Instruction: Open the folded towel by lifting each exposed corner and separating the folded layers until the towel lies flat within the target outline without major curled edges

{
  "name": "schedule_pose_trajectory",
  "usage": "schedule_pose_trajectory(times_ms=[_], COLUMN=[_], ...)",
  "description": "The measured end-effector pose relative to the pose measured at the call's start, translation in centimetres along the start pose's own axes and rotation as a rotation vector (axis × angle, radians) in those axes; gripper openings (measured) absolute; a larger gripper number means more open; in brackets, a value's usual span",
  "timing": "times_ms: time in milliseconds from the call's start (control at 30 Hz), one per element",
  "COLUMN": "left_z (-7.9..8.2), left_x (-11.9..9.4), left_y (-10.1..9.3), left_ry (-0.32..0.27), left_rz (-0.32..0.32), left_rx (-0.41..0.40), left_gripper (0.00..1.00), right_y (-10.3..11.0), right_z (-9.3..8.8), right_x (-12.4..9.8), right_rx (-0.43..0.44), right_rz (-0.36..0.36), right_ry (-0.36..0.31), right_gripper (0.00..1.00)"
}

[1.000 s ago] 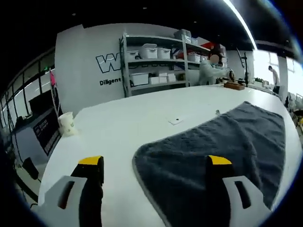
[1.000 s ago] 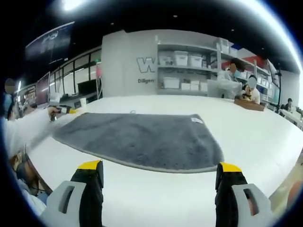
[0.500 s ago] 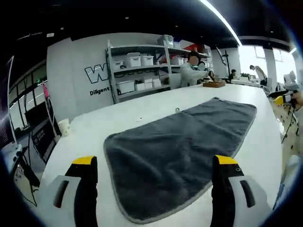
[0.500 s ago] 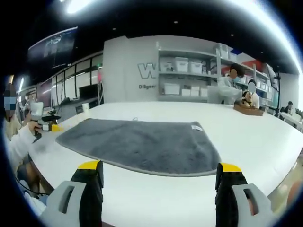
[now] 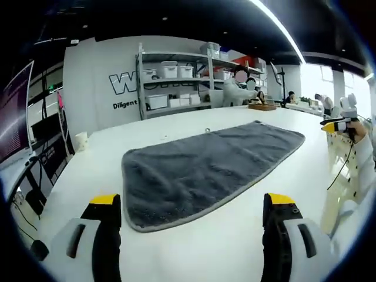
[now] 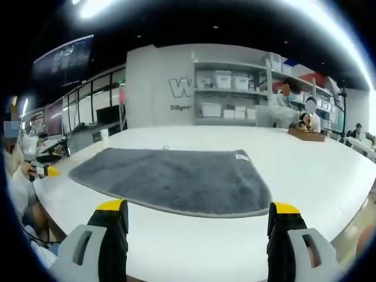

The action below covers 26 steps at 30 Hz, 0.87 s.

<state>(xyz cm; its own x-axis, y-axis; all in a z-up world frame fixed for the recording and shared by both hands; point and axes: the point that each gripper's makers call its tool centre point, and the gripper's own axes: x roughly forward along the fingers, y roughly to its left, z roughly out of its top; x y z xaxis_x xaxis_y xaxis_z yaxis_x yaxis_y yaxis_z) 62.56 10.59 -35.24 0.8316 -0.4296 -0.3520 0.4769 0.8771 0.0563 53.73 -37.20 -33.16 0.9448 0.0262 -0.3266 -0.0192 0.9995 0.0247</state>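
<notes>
Hanging level above the near edge of the white counter [image 5: 194, 252], the left claw [image 5: 192, 205] has its jaws wide apart and empty, one at 7 o'clock and one at 5 o'clock in the left gripper view. Between and beyond them the grey towel [image 5: 205, 167] lies spread flat on the counter, its long side running from 9 o'clock up toward 2 o'clock, its rounded near corner just ahead of the left jaw but apart from it. At 3 o'clock in that view a sleeved hand [image 5: 359, 141] holds the right claw [image 5: 335, 124] off the far end of the towel, clear of the cloth.

From the right gripper view, the left claw [image 6: 48, 171] appears at 9 o'clock, gripped by a hand beside the towel's [image 6: 170, 179] far end, not touching it. The right claw [image 6: 198, 208] is likewise level, jaws spread and holding nothing, above bare counter [image 6: 194, 241] just short of the towel's hemmed edge. A small white tag [image 6: 241, 157] sits at the towel's corner near 1 o'clock. Shelves [image 6: 235, 88] with white bins stand at 12 o'clock.
</notes>
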Motion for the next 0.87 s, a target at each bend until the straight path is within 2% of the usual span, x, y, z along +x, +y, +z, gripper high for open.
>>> schedule_pose_trajectory(times_ms=[100, 267, 333, 433, 500, 867], left_z=[-0.3, -1.0, -1.2, -1.7, -2.3, -3.0], left_x=[-0.1, -0.8, -1.1, -1.6, -1.9, -2.5], left_y=[-0.3, -0.1, 0.0, -0.1, -0.2, -0.5], left_ry=[0.017, 0.067, 0.083, 0.121, 0.160, 0.209], left_rz=[-0.001, 0.014, 0.027, 0.038, 0.035, 0.028], left_rx=[-0.006, -0.027, -0.023, -0.014, -0.018, -0.006], left_gripper=[1.00, 1.00, 1.00, 1.00, 1.00, 1.00], right_y=[-0.5, -1.7, -2.1, -2.3, -2.2, -2.1], right_z=[-0.6, -2.6, -3.7, -4.7, -4.8, -4.4], right_x=[0.1, 0.3, 0.3, 0.7, 0.7, 0.5], right_rx=[-0.007, -0.051, -0.070, -0.087, -0.083, -0.065], right_rz=[-0.021, -0.089, -0.100, -0.108, -0.104, -0.104], right_ry=[0.025, 0.131, 0.189, 0.228, 0.231, 0.210], right_gripper=[0.99, 0.99, 0.99, 0.97, 0.98, 0.98])
